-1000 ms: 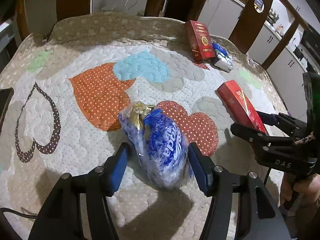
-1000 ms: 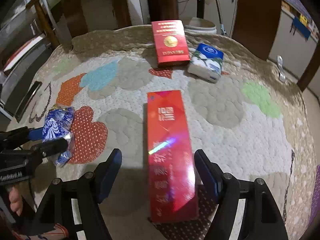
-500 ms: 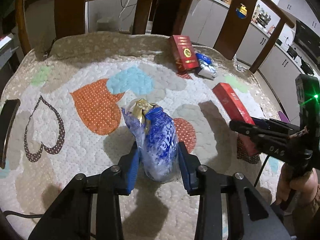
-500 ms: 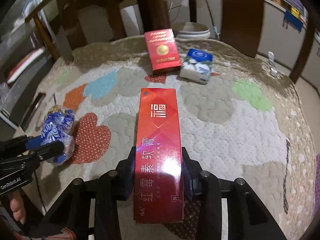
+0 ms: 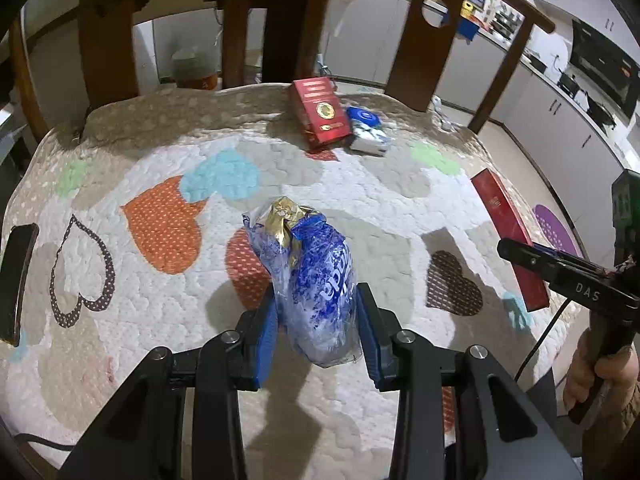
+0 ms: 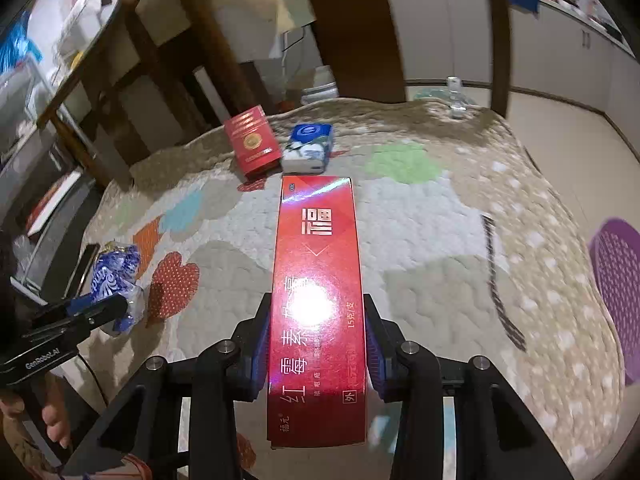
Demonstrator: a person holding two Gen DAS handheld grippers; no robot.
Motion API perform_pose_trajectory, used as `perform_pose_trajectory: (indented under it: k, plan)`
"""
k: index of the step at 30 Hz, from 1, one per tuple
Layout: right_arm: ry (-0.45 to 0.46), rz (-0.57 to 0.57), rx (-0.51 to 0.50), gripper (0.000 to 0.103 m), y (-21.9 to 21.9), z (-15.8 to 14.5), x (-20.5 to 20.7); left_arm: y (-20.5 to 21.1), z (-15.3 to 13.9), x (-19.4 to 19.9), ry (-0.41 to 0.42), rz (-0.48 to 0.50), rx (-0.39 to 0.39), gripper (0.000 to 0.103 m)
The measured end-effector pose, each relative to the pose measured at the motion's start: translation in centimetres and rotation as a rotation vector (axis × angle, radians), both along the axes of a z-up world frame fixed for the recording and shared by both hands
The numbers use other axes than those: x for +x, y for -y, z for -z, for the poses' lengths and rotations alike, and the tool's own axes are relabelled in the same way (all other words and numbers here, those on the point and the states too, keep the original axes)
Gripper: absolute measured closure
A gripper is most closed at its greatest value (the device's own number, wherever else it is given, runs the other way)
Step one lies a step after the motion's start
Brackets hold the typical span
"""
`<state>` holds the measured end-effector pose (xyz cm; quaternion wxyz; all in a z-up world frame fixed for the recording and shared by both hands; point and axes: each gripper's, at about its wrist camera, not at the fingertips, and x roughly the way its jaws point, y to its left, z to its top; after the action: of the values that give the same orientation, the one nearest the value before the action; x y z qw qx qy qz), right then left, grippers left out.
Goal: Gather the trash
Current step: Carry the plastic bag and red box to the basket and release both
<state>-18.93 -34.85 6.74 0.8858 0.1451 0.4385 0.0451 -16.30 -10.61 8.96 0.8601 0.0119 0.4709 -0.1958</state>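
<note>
So, left gripper [image 5: 316,334]: clamped on crumpled wrapper [image 5: 316,280] between its pads, for binning;
right gripper [image 6: 316,346]: squeezing long red box [image 6: 318,292], sticking out ahead

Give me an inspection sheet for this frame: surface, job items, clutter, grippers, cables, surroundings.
Surface: quilted heart-print cover, no spills seen.
Job's things: crumpled blue wrapper and long red box, both gripped; square red box and blue tissue pack lie side by side at the far edge.
Clutter: dark phone-like slab at the left edge.
Grippers: left gripper shut on wrapper; right gripper shut on long box.
Cables: black lead below the right gripper.
Surroundings: wooden chairs, white cabinets, purple basket.
</note>
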Motion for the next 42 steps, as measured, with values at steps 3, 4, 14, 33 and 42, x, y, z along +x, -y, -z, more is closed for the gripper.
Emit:
perform_pose_trajectory:
  k: [3, 4, 14, 33, 42]
  plan:
    - [0.011, 0.027, 0.002, 0.060, 0.8, -0.2, -1.3, 1.2, -0.1, -0.8, 0.000, 0.024, 0.021, 0.067]
    - [0.015, 0.033, 0.001, 0.060, 1.0, -0.2, -1.6, 1.5, -0.1, -1.1, 0.003, 0.029, 0.029, 0.067]
    - [0.049, 0.083, 0.010, 0.060, 3.4, -0.8, -4.5, 5.0, -1.1, -3.5, 0.079, 0.093, 0.125, 0.067]
    - [0.059, 0.144, 0.015, 0.060, 6.2, -0.3, -5.9, 7.8, 0.5, -3.3, 0.030, 0.138, 0.209, 0.067]
    - [0.073, 0.229, 0.026, 0.060, 9.8, -0.4, -7.1, 12.0, -0.2, -2.8, 0.035, 0.229, 0.181, 0.067]
